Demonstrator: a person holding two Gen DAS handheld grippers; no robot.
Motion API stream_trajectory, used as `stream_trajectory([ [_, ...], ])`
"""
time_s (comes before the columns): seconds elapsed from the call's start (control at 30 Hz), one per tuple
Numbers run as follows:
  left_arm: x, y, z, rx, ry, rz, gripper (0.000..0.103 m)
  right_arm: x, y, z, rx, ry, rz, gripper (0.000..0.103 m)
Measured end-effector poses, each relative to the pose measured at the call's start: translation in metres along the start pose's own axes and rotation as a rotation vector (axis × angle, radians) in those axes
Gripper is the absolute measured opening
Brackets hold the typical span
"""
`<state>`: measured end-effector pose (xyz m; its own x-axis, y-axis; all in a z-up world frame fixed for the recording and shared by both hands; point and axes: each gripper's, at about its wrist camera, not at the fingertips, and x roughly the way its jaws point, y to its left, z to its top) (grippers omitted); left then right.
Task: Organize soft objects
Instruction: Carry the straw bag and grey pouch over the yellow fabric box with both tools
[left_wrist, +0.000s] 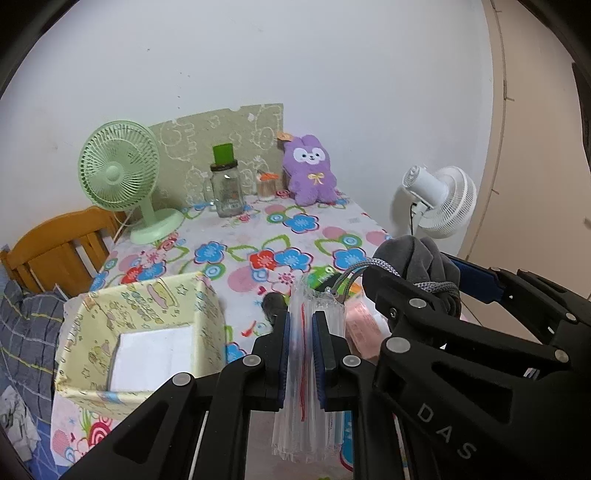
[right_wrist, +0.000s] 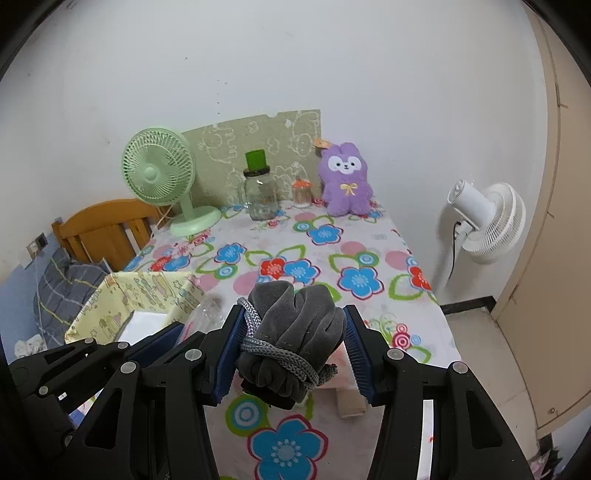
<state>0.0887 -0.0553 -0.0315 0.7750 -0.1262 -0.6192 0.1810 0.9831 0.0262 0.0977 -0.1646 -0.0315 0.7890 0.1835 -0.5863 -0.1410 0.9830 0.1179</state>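
I see the flowered worktop (right_wrist: 332, 254) with one yellow box (left_wrist: 155, 314) at its left edge, holding only a white sheet (left_wrist: 155, 354); open cloth lies beyond the box. Two fans: green (left_wrist: 118, 173) behind the box, white (right_wrist: 484, 221) off the far-side edge. My right tool (right_wrist: 291, 343) grips a grey corded pouch (right_wrist: 295, 325); my left tool (left_wrist: 301, 347) is clamped on a clear plastic packet (left_wrist: 303, 369) right of the box.

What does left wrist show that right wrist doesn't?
Left wrist only: the left gripper shut on a clear plastic bag, its pads visibly pinching it. Right wrist only: the right gripper clamped on the grey cloth bundle, seen from between the jaws. Both: yellow box, purple plush, green fan, white fan.
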Motion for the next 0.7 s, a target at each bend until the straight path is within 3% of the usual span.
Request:
stream_trajectory([
  [0.7, 0.003, 0.056, 0.019, -0.039, -0.024, 0.083, 0.01, 0.023, 0.056, 0.03, -0.052, -0.017, 0.054, 0.056],
])
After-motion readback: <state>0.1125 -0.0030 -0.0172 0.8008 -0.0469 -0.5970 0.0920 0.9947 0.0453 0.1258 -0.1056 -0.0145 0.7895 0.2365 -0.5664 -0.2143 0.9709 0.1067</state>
